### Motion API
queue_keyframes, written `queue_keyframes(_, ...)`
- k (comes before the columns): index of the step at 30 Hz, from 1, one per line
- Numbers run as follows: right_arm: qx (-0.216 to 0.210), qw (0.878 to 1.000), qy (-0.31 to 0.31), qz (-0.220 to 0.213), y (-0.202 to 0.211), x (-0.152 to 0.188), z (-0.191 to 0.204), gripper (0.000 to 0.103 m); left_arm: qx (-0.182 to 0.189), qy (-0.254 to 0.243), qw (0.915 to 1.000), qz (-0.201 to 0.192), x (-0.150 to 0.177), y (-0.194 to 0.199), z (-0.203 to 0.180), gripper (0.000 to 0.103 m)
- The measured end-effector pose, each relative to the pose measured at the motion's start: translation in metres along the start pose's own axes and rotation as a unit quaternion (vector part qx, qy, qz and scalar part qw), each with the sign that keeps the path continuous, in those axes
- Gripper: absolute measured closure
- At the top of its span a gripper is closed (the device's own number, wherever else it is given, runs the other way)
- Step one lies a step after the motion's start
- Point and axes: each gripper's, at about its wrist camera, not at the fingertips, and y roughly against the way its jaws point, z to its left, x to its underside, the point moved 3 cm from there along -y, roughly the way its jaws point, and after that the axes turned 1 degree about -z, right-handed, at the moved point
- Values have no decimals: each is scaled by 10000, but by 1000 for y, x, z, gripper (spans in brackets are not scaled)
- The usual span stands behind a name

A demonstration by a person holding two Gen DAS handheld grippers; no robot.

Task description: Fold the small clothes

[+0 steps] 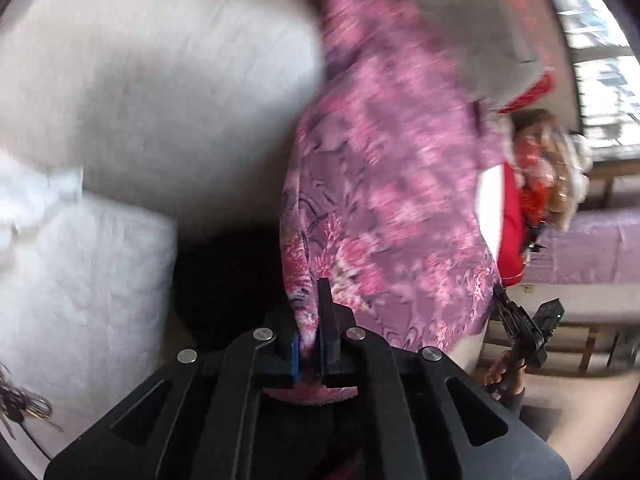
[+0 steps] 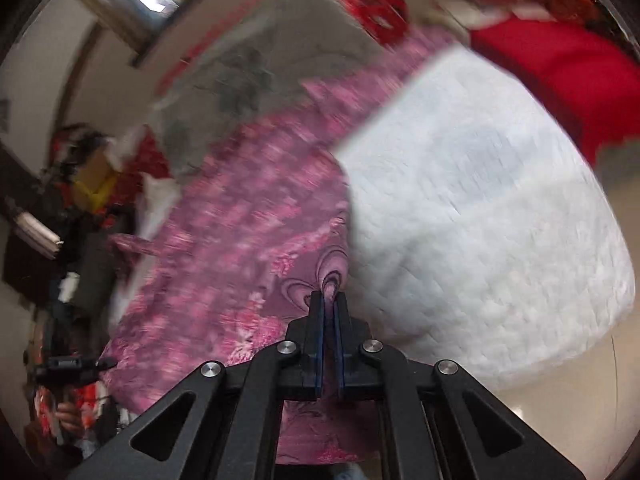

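A pink and purple flowered garment point(image 1: 384, 200) hangs stretched over a white quilted bed point(image 1: 152, 92). My left gripper point(image 1: 310, 312) is shut on the garment's near edge, cloth pinched between its pads. In the right wrist view the same flowered garment point(image 2: 248, 232) runs up and away across the white bed point(image 2: 480, 220). My right gripper point(image 2: 330, 300) is shut on its hem, with fabric squeezed between the blue-lined fingers. The right gripper point(image 1: 520, 328) also shows at the lower right of the left wrist view, and the left gripper point(image 2: 72, 366) at the lower left of the right wrist view. Both views are motion-blurred.
A red cloth point(image 2: 560, 76) lies on the bed's far side, near a grey patterned blanket point(image 2: 260, 60). A white folded piece point(image 1: 52, 192) rests at the bed's left. A purple-covered bench point(image 1: 592, 252), cluttered bags point(image 1: 548, 168) and windows point(image 1: 592, 40) stand beyond.
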Motion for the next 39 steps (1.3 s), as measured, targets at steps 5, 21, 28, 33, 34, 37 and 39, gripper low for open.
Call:
queue_keyframes(5,618,9943,-160,849,-49,28,-26,99,-420,6,9991,-38,-5,3,17,98)
queue_keyframes(21,305,9944,1004,150,-139,-93,99,86,-1360,-975,9732,-1580,-229,-10,-98,53)
queue_keyframes(28,354,9942,936,403,-177,-92,98,85,-800,171,9841,-1579,-259,-11,-43,53)
queue_keyframes(33,290,9939,1004,351,-186,-89,98,78,153,699,9898,-1228,-240,-20,-22,53)
queue_keyframes(34,259,9941,996,354,-187,-90,99,75,303,696,9899,-1197,-237,-22,-23,52)
queue_keyframes(37,226,9940,1023,313,-189,-88,101,68,31,478,9913,-1228,-241,-29,-33,51)
queue_keyframes(39,223,9937,1066,272,-187,-87,103,66,-318,486,9899,-1293,-253,-35,-35,55)
